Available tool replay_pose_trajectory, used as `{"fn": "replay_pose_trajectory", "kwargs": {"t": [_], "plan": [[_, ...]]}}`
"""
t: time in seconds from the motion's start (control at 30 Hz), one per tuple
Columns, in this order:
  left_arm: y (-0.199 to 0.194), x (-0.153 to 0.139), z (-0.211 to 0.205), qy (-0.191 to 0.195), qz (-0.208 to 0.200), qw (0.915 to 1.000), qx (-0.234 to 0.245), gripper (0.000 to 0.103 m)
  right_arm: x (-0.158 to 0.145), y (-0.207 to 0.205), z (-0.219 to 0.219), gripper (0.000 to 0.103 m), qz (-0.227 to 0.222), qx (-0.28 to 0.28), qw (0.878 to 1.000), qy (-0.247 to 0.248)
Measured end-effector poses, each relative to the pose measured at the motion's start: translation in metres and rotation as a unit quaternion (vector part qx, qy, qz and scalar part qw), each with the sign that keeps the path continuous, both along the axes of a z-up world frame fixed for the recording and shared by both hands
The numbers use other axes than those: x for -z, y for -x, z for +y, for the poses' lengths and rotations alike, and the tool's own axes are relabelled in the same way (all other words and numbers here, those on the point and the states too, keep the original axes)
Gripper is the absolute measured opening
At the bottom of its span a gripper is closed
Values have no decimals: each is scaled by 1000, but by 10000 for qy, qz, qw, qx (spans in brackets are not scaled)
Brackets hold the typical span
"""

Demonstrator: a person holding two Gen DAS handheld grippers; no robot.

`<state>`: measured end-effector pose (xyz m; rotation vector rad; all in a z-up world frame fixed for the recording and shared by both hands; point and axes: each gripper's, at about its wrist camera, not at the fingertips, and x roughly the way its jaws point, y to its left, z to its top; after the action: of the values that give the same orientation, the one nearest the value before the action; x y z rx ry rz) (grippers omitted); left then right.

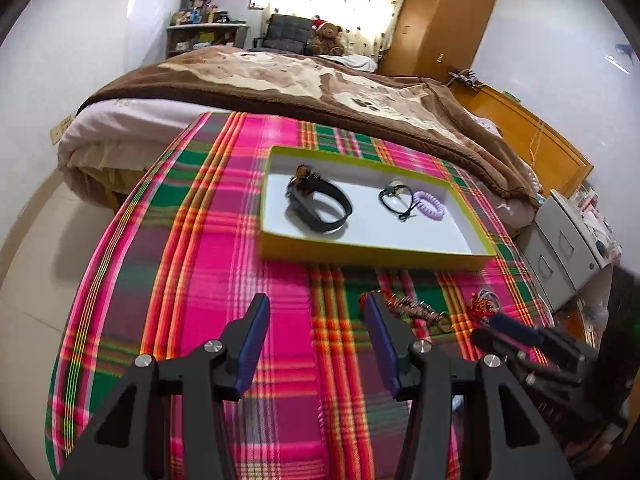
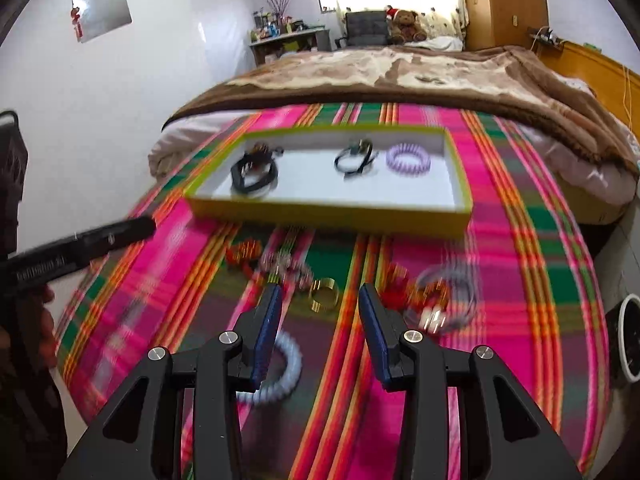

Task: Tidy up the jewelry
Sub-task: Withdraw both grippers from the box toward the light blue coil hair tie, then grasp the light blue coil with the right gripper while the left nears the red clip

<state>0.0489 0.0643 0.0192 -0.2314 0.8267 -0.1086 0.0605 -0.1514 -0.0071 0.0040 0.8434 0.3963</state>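
A shallow yellow-green box with a white floor sits on the plaid cloth. In it lie a black band, a thin dark bracelet and a lilac coil ring. Loose pieces lie in front of the box: a gold ring, a red-and-copper chain, a red and clear tangle and a pale blue coil. My left gripper is open and empty above the cloth. My right gripper is open and empty, over the gold ring.
The plaid cloth covers a round table with a bed behind it. Grey drawers stand at the right. The left gripper shows at the left in the right wrist view; the right one at the right in the left wrist view.
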Motion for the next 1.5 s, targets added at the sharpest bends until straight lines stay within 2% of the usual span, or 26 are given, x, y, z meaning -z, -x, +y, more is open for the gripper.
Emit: {"fn": "replay_pose_trajectory", "kwargs": {"t": [0.1, 0.23, 0.67, 0.73, 0.77, 0.8, 0.83, 0.9, 1.07, 1.23, 1.5], "plan": [[6, 4, 1, -94, 40, 9999, -54, 54, 11, 8, 6, 41, 90, -60, 9998, 181], [14, 9, 4, -61, 69, 10000, 2, 56, 20, 16, 7, 41, 204, -87, 9996, 163], [22, 21, 10, 324, 229, 9991, 138, 56, 28, 25, 22, 41, 97, 28, 9986, 522], [21, 22, 9, 336, 251, 9990, 165, 56, 29, 27, 25, 40, 6, 17, 9978, 661], [21, 22, 7, 341, 255, 9989, 188, 56, 30, 29, 27, 34, -44, 26, 9972, 746], [21, 22, 6, 336, 266, 9989, 214, 56, 30, 30, 27, 22, -66, 31, 9972, 742], [20, 22, 5, 322, 279, 9988, 221, 56, 30, 30, 25, 16, -69, 45, 9974, 709], [19, 23, 3, 293, 308, 9988, 228, 56, 29, 29, 22, 11, -57, 87, 9977, 666], [16, 26, -7, 254, 392, 9984, 333, 56, 28, 31, 11, 9, -35, 163, 9988, 461], [11, 27, -18, 196, 422, 9979, 457, 56, 25, 30, -14, 9, 1, 499, 9986, 177], [3, 27, -51, 149, 389, 9953, 875, 56, 13, 32, -43, 10, -80, 811, 9967, -45]]}}
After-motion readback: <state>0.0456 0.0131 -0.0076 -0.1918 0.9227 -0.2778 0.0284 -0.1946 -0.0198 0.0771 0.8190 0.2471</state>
